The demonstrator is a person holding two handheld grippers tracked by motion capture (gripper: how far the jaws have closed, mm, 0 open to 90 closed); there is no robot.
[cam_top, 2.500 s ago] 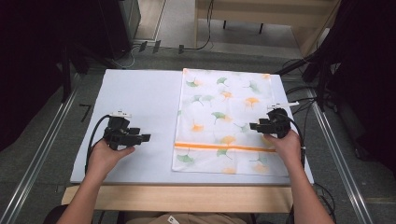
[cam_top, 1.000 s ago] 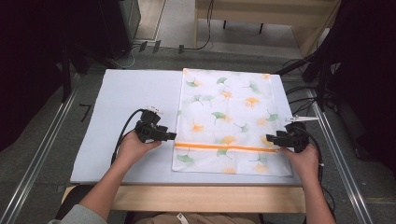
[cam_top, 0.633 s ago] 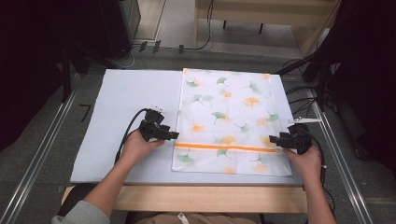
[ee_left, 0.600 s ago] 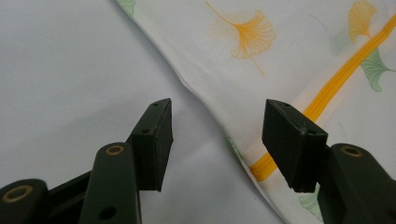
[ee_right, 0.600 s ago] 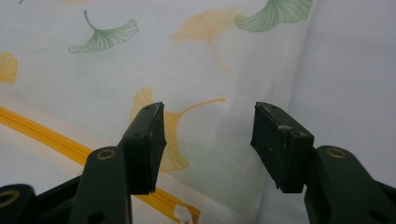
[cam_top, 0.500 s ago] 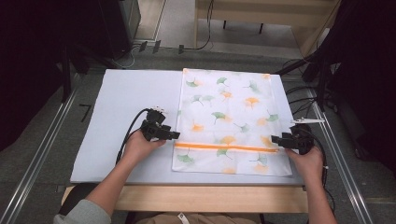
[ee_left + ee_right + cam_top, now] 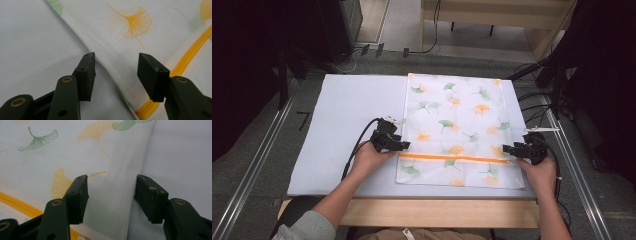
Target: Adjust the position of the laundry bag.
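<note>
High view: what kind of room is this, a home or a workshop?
Likely a lab or recording workshop: metal rails flank a white table, cables run over the floor, and a cabled tool works a leaf-print cloth.

Both forearms come in from the near edge and angle outward, the left one in a grey sleeve, each hand wrapped around the body of its tool. The left tool [image 7: 404, 145] points toward the right tool [image 7: 507, 149] and the right one back at it, both held low and roughly level; how close their tips come to the surface is hard to judge from above. The left tool's jaws have just been closing yet stand apart with their pads pressing on nothing, and the right tool's jaws likewise gape.
</note>
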